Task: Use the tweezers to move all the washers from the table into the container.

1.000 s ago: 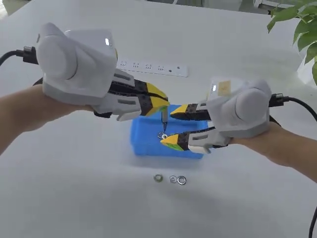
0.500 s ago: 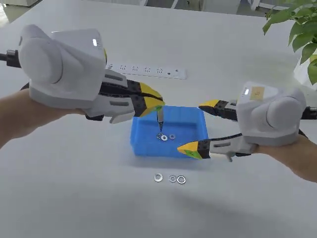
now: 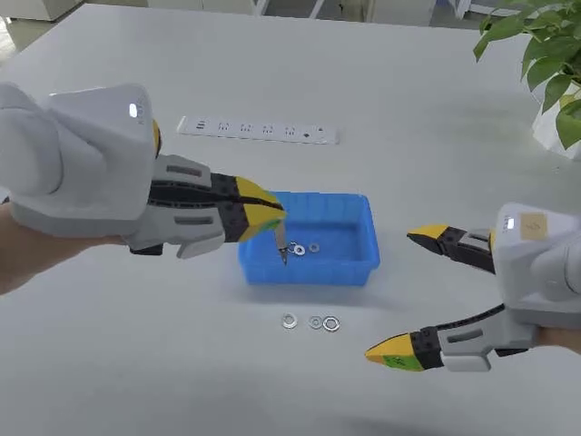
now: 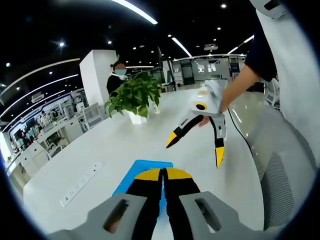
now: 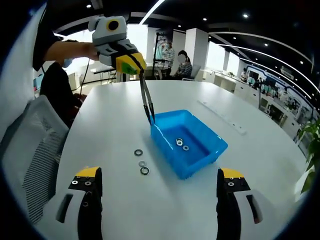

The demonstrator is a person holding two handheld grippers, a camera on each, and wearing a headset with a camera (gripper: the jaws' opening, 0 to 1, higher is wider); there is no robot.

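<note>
Blue plastic container, a shallow rectangular tray, sits on the white desk between my two claws. My left claw has its yellow-tipped jaws pressed together on a pair of slim metal tweezers. They hang down from it with their tips inside the left part of the container, close beside two small metal washers lying on its floor. Whether the tips hold anything I cannot tell. In the left gripper view those same jaws meet with no gap, out over the blue tray.

My right claw is spread wide and holds nothing. It is off to the right of the container and apart from it, with its lower jaw over bare desk.

Three loose washers lie in a short row on the desk just in front of the container's near wall. The right two are close together and the third is a little to their left. In the right gripper view the tweezers slant down from the left claw to the container's nearest corner.

A long white power strip lies beyond the container, and a green leafy plant stands at the desk's far right
</note>
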